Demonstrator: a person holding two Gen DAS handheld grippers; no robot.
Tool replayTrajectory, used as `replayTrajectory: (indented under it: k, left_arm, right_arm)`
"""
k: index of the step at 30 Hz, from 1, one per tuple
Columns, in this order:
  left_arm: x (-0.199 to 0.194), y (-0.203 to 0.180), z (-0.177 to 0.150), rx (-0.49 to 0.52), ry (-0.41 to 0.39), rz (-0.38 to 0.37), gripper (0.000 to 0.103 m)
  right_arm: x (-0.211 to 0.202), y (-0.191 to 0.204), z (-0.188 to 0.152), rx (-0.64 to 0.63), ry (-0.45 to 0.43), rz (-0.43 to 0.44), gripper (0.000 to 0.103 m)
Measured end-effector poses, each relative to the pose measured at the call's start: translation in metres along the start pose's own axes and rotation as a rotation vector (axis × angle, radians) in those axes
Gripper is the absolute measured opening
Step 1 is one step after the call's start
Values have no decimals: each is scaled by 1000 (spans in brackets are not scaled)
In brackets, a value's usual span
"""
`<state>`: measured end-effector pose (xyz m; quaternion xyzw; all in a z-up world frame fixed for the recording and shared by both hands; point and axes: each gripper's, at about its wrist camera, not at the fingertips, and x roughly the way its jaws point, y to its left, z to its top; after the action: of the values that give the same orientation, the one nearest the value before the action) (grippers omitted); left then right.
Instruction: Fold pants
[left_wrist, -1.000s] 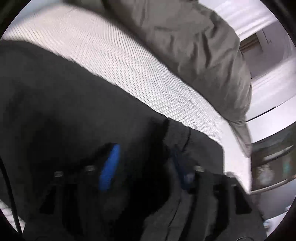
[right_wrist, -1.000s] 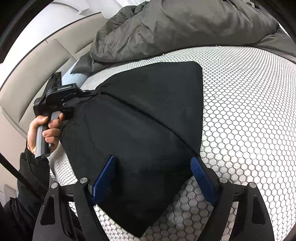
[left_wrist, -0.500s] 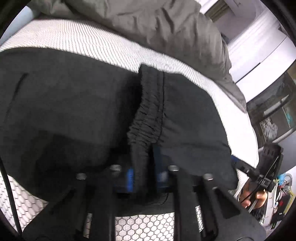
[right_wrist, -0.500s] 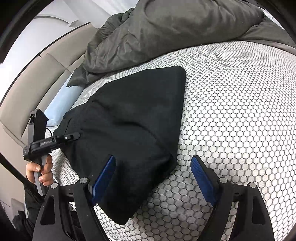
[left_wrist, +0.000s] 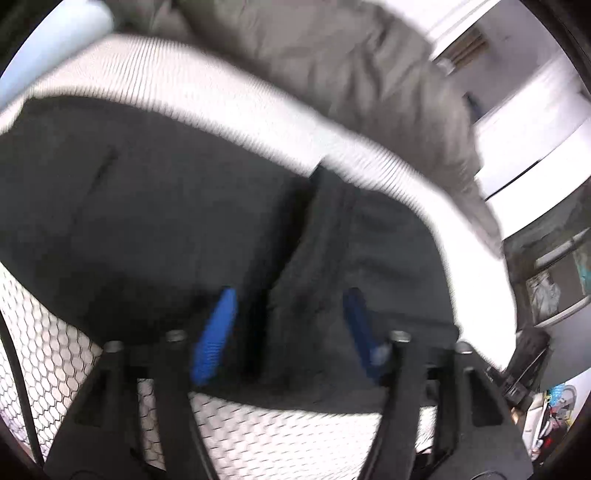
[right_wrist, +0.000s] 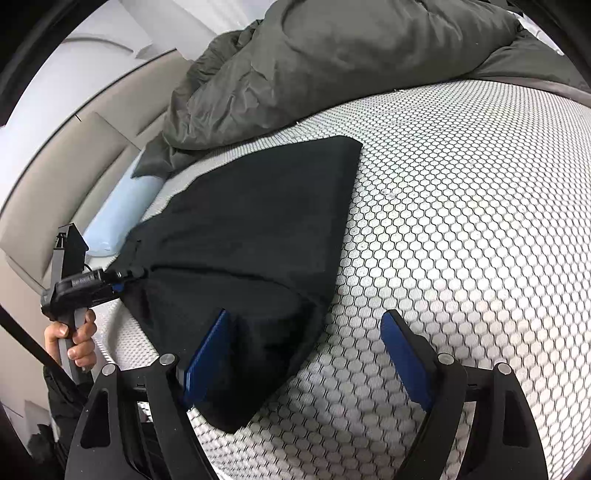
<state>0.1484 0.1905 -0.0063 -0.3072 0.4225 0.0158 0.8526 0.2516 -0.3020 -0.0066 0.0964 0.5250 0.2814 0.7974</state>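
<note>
Black pants (right_wrist: 251, 229) lie folded on the white honeycomb mattress cover (right_wrist: 461, 221). In the left wrist view the pants (left_wrist: 147, 221) fill the middle, blurred. A ridge of their waistband runs between the blue pads of my left gripper (left_wrist: 290, 295). Its jaws are opening and the pads do not press the fabric. The right wrist view shows that left gripper (right_wrist: 123, 276) at the pants' left edge, held by a person's hand (right_wrist: 77, 339). My right gripper (right_wrist: 304, 317) stands open over the pants' near corner, one finger above the cloth, the other above the mattress.
A crumpled grey duvet (right_wrist: 332, 55) is heaped across the back of the bed. A pale blue pillow (right_wrist: 122, 206) lies against the beige headboard (right_wrist: 55, 177) at the left. Bare mattress stretches to the right of the pants. Furniture and clutter (left_wrist: 554, 295) show beyond the bed's edge.
My left gripper was shut on the waistband half a second ago; now its jaws stand apart with the fabric loose between them, and it has shifted along the pants' edge. The right gripper drifted slightly.
</note>
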Motion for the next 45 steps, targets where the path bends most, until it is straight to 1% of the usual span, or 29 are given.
replayTrajectory:
  k: [2, 3, 5, 7, 8, 9, 10, 11, 12, 13, 14, 15, 16, 17, 18, 20, 22, 26, 28, 29, 31, 33, 34, 35, 38, 40, 41, 42, 45]
  left_arm:
    - [-5, -18, 2, 43, -28, -24, 73]
    - [-4, -29, 2, 58, -36, -45, 78]
    - [9, -66, -1, 96, -23, -96, 83]
    - [35, -103, -7, 161, 31, -138, 83]
    - [53, -123, -11, 191, 74, -162, 83]
    - [71, -138, -16, 208, 117, -178, 83]
    - [87, -153, -20, 215, 169, -185, 83]
    - [111, -167, -23, 218, 228, -178, 83]
    - [127, -174, -24, 224, 258, -172, 83]
    - [141, -181, -25, 228, 284, -161, 83]
    - [157, -186, -26, 235, 313, -137, 83]
    - [172, -190, -26, 250, 342, -113, 83]
    - [180, -193, -26, 262, 348, -98, 83]
    - [184, -194, -25, 259, 342, -94, 83]
    - [188, -193, -21, 231, 330, -95, 83]
    - [188, -189, -17, 174, 309, -105, 83]
    - [188, -187, -15, 150, 295, -110, 83]
    - [184, -179, -14, 103, 264, -123, 82]
    - [177, -179, -17, 108, 277, -117, 82]
    - [171, -179, -17, 116, 282, -113, 82]
    - [152, -190, -23, 164, 273, -155, 82]
    - [135, -206, -34, 250, 253, -181, 83]
    - [129, -210, -40, 282, 245, -180, 83]
    - [128, -212, -46, 306, 238, -173, 83]
    - [138, -204, -58, 309, 271, -127, 83]
    - [146, -199, -63, 305, 278, -93, 83]
    - [147, -196, -66, 313, 277, -95, 83]
    - [148, -194, -66, 323, 271, -95, 83]
    - [148, -191, -67, 305, 262, -99, 83]
  right_arm:
    - [-8, -5, -8, 23, -11, 31, 85]
    - [-11, -8, -13, 40, -16, 57, 85]
    - [-15, -13, -23, 77, -17, 117, 85]
    - [-15, -11, -32, 100, -13, 174, 78]
    - [-14, -9, -35, 104, -14, 196, 74]
    - [-12, -7, -38, 112, -7, 221, 73]
    - [-10, -6, -39, 115, 1, 231, 72]
    - [-6, -4, -39, 124, 13, 249, 68]
    - [-2, -4, -39, 139, 23, 266, 63]
    - [2, -4, -40, 158, 29, 282, 61]
    - [5, -5, -40, 179, 29, 294, 56]
    - [11, -5, -40, 215, 31, 311, 45]
    - [16, -6, -40, 236, 31, 318, 33]
    - [20, -6, -41, 253, 28, 315, 10]
    - [22, -5, -42, 266, 23, 291, 6]
    - [19, -2, -52, 299, -6, 274, 4]
    - [14, 8, -66, 301, -22, 247, 3]
    - [12, 23, -86, 298, 20, 275, 3]
    - [9, 34, -90, 257, 33, 244, 3]
    - [7, 37, -91, 239, 42, 212, 4]
    - [1, 36, -91, 246, 52, 204, 13]
    - [-11, 33, -92, 256, 26, 208, 32]
    - [-15, 32, -91, 258, 3, 202, 37]
    - [-19, 31, -89, 259, -18, 193, 46]
    - [-16, 29, -79, 275, -47, 200, 47]
    - [-2, 31, -75, 288, -50, 195, 43]
    - [6, 31, -76, 309, -42, 203, 21]
    - [8, 24, -77, 326, -32, 207, 4]
    - [5, 30, -92, 330, -57, 206, 3]
